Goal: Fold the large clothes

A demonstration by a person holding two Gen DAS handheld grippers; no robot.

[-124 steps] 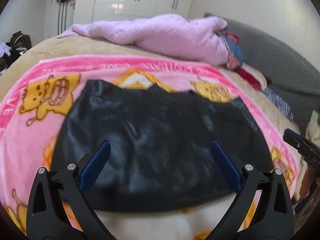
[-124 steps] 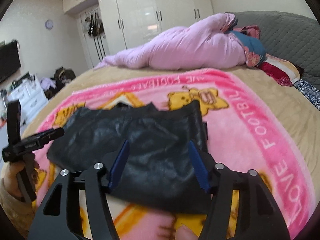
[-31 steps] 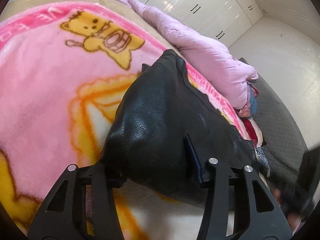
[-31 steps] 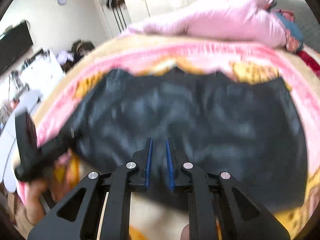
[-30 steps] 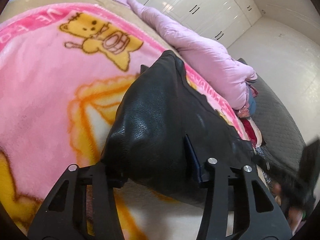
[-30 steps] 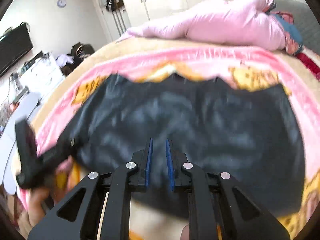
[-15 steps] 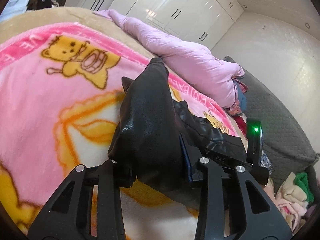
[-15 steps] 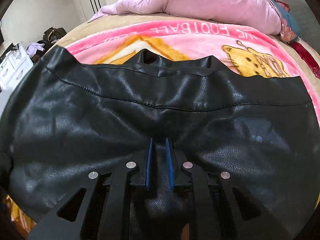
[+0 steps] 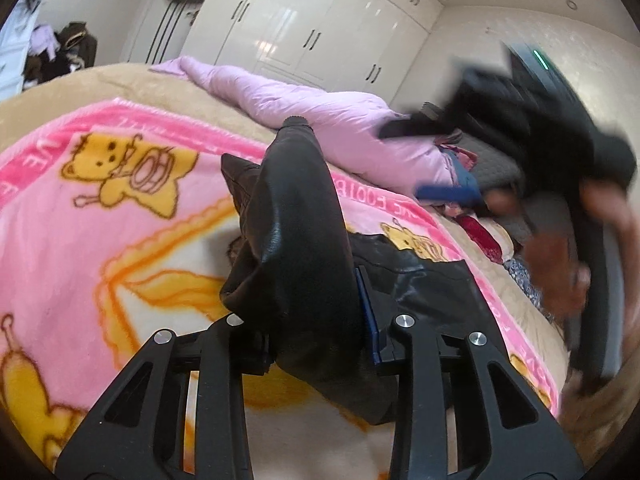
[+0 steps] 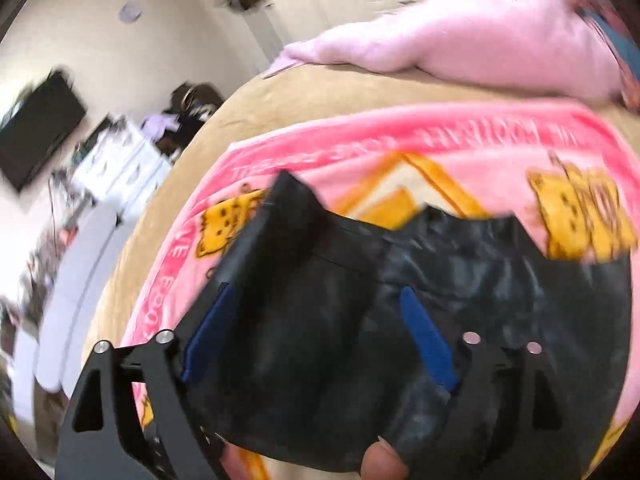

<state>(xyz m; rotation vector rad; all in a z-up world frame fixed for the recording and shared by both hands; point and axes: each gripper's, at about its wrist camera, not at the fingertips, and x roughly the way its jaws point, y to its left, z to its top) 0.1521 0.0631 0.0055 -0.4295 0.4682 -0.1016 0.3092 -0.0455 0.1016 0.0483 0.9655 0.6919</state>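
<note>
the black faux-leather garment (image 9: 296, 240) lies on the pink cartoon-bear fleece blanket (image 9: 80, 216) on the bed. the left hand-held gripper (image 9: 316, 320) pinches its raised edge. the right hand-held gripper (image 10: 320, 332) hangs wide apart above it, gripping nothing. carry the edge straight across, low and taut, so corners meet before letting go.

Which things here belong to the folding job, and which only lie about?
Job: black skirt, clamped in the left gripper and lifted at one edge; right gripper, open above it; pink blanket under it.

Lying about: pink quilt, wardrobe, TV, clothes pile.
</note>
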